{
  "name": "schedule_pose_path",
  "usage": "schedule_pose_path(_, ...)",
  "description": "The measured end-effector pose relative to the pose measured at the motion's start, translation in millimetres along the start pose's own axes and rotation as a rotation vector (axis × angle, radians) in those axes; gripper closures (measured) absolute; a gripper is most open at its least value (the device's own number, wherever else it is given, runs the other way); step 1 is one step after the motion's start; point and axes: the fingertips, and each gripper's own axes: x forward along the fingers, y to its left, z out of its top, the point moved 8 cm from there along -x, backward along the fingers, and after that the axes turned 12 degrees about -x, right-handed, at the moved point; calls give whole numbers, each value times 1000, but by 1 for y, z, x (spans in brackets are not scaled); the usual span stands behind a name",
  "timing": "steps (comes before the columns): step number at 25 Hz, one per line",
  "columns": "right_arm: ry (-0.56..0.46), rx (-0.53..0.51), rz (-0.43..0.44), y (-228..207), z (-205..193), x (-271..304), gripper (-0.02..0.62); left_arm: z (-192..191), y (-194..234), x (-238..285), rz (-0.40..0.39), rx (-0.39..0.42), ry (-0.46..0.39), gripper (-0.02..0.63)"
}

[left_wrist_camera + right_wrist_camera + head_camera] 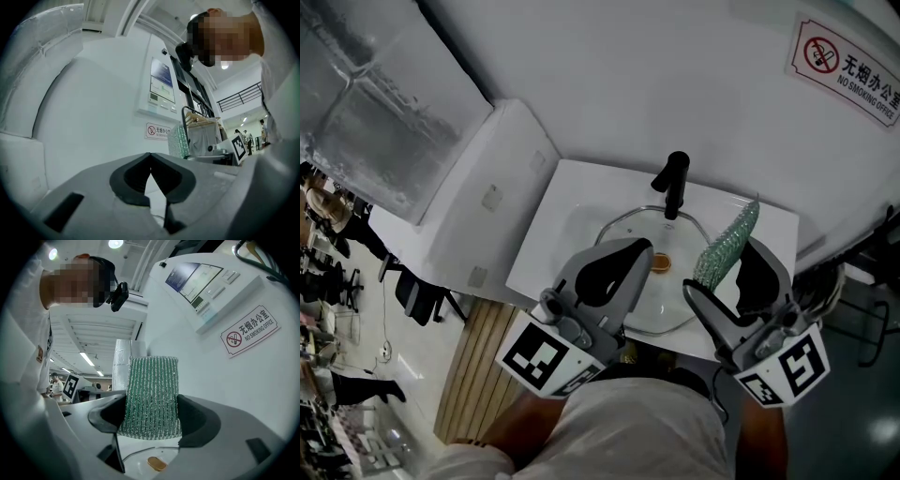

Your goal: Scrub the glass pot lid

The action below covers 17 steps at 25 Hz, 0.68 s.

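The glass pot lid point(675, 305) lies flat in the white sink point(572, 211), its orange knob point(661, 262) facing up. My left gripper point(639, 251) hovers over the lid's left part, jaws shut tip to tip with nothing between them; the left gripper view shows its tips point(150, 157) meeting. My right gripper point(720, 267) is shut on a green scrub sponge point(727, 242) that stands upright above the lid's right side. In the right gripper view the sponge point(151, 397) fills the gap between the pads, with the knob point(156, 463) below it.
A black faucet point(673, 183) rises at the sink's back edge, just beyond the lid. A no-smoking sign point(848, 70) hangs on the white wall. A wooden slatted panel point(473, 366) is below the sink on the left. A wall control panel point(206, 284) is up right.
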Motion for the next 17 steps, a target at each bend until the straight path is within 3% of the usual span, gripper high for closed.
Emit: schedule_pose_path(17, -2, 4, 13, 7, 1, -11, 258, 0, -11, -7, 10, 14, 6, 591)
